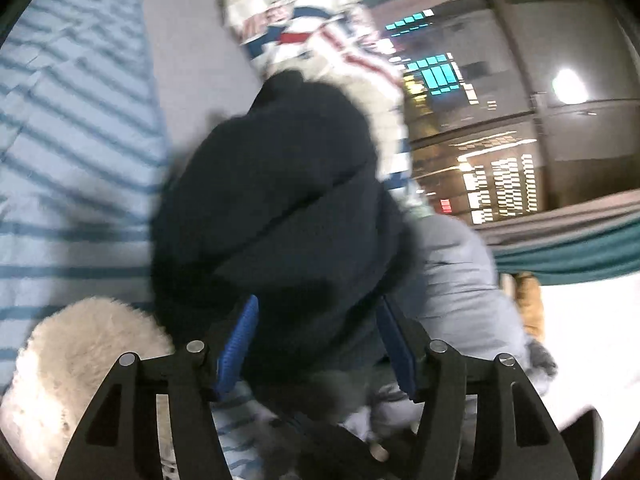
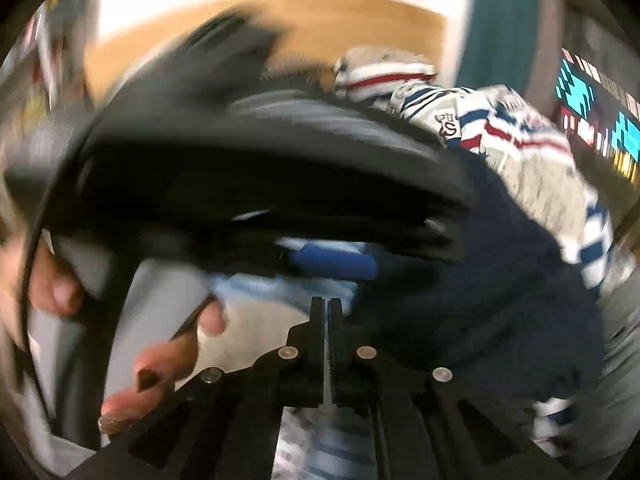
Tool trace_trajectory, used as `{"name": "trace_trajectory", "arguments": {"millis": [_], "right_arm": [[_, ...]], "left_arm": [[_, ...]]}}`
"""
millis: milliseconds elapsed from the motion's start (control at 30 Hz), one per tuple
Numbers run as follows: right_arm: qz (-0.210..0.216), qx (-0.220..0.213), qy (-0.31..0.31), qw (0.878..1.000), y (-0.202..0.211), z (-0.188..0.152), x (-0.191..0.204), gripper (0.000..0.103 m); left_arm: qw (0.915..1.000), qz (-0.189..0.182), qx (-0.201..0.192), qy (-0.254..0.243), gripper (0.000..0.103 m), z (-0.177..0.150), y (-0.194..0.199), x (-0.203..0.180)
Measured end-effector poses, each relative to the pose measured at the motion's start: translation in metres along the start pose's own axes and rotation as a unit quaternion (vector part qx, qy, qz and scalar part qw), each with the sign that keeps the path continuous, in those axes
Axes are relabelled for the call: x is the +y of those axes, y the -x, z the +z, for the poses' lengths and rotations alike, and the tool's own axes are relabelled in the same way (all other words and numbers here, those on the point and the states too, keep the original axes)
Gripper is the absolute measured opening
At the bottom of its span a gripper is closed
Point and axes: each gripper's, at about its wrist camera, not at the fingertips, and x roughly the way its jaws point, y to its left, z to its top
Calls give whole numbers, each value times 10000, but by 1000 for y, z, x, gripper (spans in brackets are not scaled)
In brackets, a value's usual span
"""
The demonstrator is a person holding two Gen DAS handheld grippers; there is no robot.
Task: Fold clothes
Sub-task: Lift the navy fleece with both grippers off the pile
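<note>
room: tight. Striped light-blue fabric (image 1: pixel 72 152) fills the left, a red-white-blue patterned garment (image 1: pixel 320 40) lies far, grey cloth (image 1: pixel 460 280) right, a fluffy cream piece (image 1: pixel 80 368) near left. Window (image 1: pixel 500 120) at far right.
garment: dark navy garment (image 1: pixel 276 216), thick, bunched in soft rolls with one deep crease; blurred.
left tool (image 1: pixel 316 340): blue fingers (image 1: pixel 240 340) spread, navy bulk sits between them; cannot tell if they grip it.
right tool (image 2: pixel 325 308): fingers pressed together, nothing visibly between; navy garment just right and far of the tips.
hand (image 2: pixel 168 344): near left, on the other black tool.
</note>
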Motion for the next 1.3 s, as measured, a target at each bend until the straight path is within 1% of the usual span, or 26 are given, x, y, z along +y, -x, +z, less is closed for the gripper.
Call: {"name": "trace_trajectory", "arguments": {"millis": [33,100,133,167,200,233,300,367,400,467,500,533,600,633,667,733,800,900,933,967,1000,1033,1067,1133,1267,1300], "right_arm": [[-124,118,165,9997,-3,-3,6,2],[-154,251,57,9996,0,-12,-1,5],[-198,283,-55,9994,4,-16,-7,9],[-310,255,-226,9989,9,-20,-18,21],[-423,227,-397,9981,14,-23,-28,26],[-535,199,-568,9968,19,-27,-38,29],[-736,124,-923,9929,29,-33,-58,30],[-816,-17,-1296,9882,37,-32,-78,31],[-838,-48,-1369,9870,37,-31,-83,33],[-880,-109,-1515,9845,39,-28,-92,44],[-902,-140,-1588,9831,40,-27,-97,45],[-923,-171,-1660,9816,40,-26,-102,46],[-965,-232,-1805,9785,42,-24,-112,47],[-986,-262,-1878,9769,42,-23,-117,49],[-973,-273,-1931,9760,42,-23,-119,54],[-823,-206,-1957,9770,36,-31,-113,60],[-740,-58,-1935,9783,27,-37,-111,61],[-874,184,-1885,9780,13,-43,-113,61],[-910,248,-1872,9778,10,-46,-113,61],[-947,306,-1849,9777,8,-49,-112,61],[-985,344,-1796,9782,6,-50,-111,61],[-1019,365,-1729,9790,5,-51,-109,62],[-1053,386,-1662,9797,4,-51,-107,64],[-1094,373,-1553,9811,4,-50,-102,67],[-972,232,-1394,9852,4,-37,-88,70],[-944,201,-1346,9862,3,-34,-84,70]], "left_arm": [[10000,44,23,75,58,0,-4,4],[9998,117,65,168,57,-1,-9,9],[9997,148,82,187,57,-2,-11,10],[9996,208,67,156,57,-3,-12,8],[9996,270,23,97,57,-3,-11,5],[9994,332,-23,36,57,-3,-10,1],[9987,471,-137,-138,57,-4,-8,-7],[9979,546,-222,-251,57,-5,-8,-15],[9978,539,-259,-285,57,-3,-7,-18],[9975,509,-351,-339,57,2,-4,-22],[9969,550,-421,-380,57,4,-2,-24],[9951,651,-544,-513,57,6,-1,-28],[9891,887,-689,-953,57,8,0,-44],[9866,936,-672,-1153,59,8,-3,-51],[9835,995,-573,-1396,63,7,-9,-60],[9752,1114,-373,-1875,69,5,-22,-76],[9643,1377,-110,-2259,69,1,-43,-85],[9548,1749,37,-2404,69,-2,-72,-82],[9582,1746,-55,-2266,67,0,-73,-76],[9612,1747,-149,-2128,55,2,-73,-70],[9624,1825,-282,-1994,47,7,-66,-64],[9631,1903,-415,-1859,32,12,-59,-57],[9634,1980,-548,-1723,24,16,-52,-51],[9628,2131,-813,-1450,20,26,-39,-38],[9570,2418,-1331,-889,18,44,-11,-12],[9591,2422,-1324,-632,18,48,-5,3]]}}
